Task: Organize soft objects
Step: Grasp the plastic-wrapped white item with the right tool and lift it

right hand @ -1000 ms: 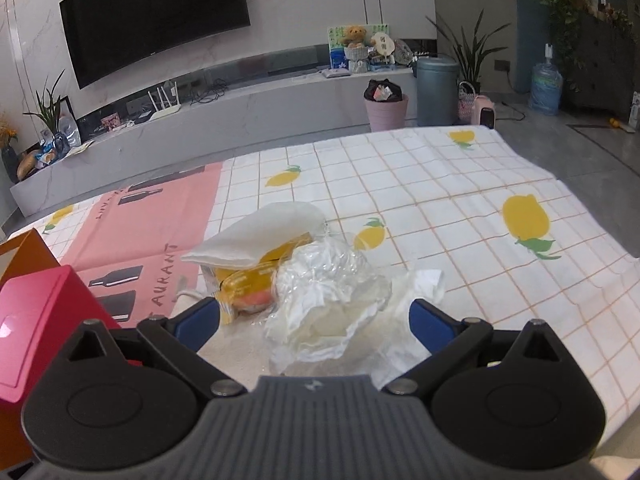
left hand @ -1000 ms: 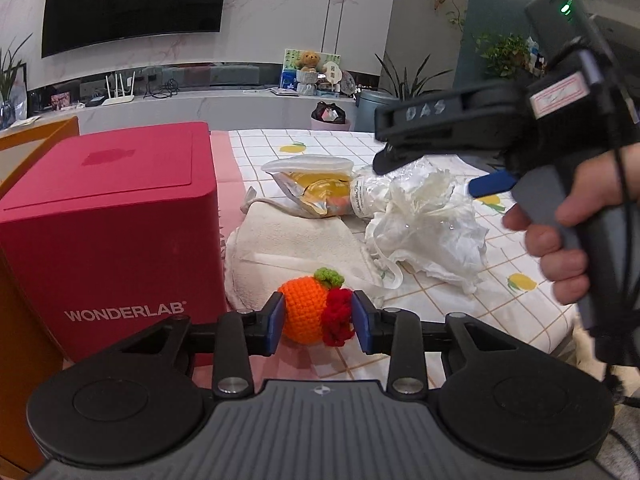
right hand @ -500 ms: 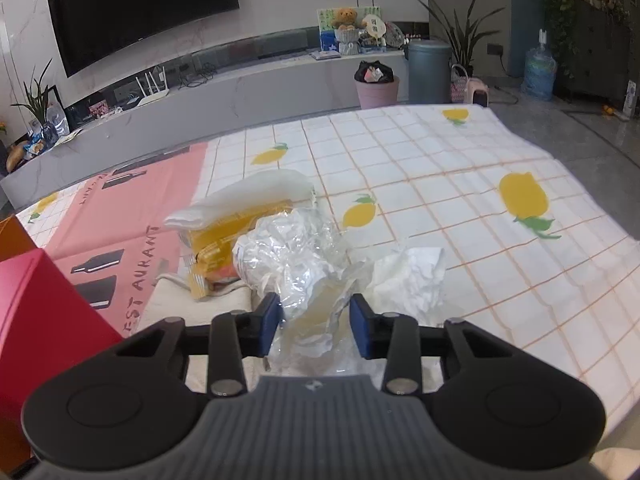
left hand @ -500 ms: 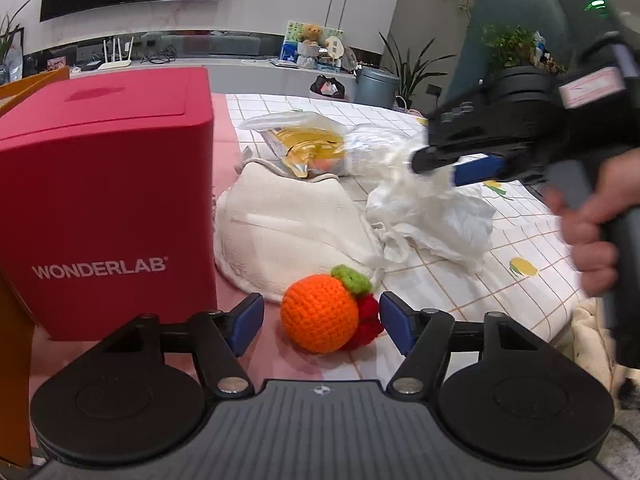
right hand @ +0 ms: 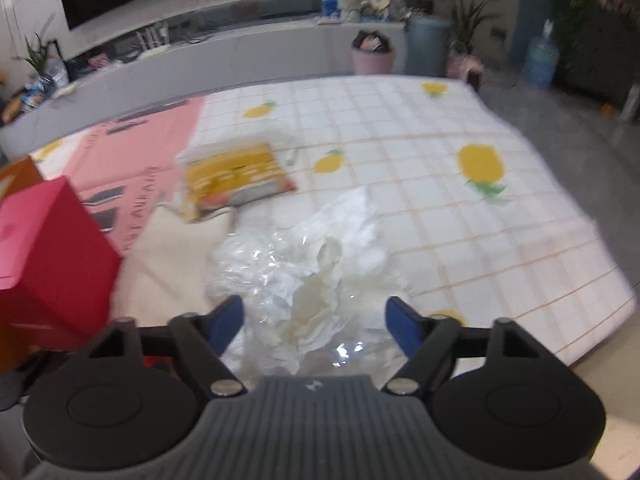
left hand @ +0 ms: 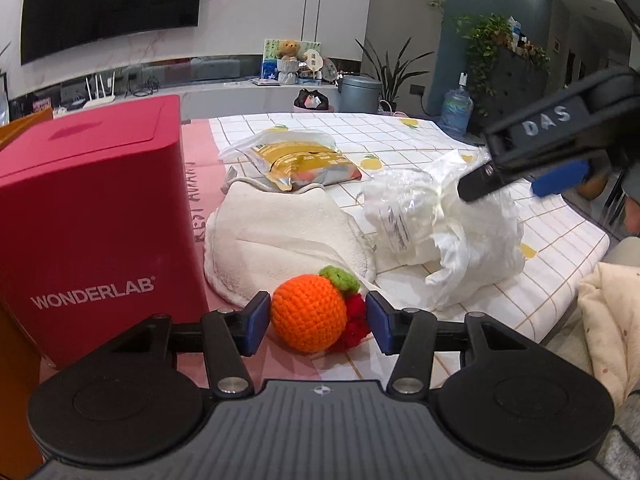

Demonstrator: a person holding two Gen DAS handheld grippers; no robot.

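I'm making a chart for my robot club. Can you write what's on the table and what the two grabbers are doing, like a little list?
Left gripper: jaws open, either side of the orange crochet ball
Right gripper: jaws open, above the crinkly plastic bag
Red box: upright, left of the cream cloth
Yellow snack packet: behind the cloth
Tablecloth: checked, lemon print

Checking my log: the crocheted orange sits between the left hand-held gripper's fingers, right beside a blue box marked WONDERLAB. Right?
Not quite: the box marked WONDERLAB is red, not blue, as the left wrist view shows. The crocheted orange does sit between the left hand-held gripper's fingers, beside that box.
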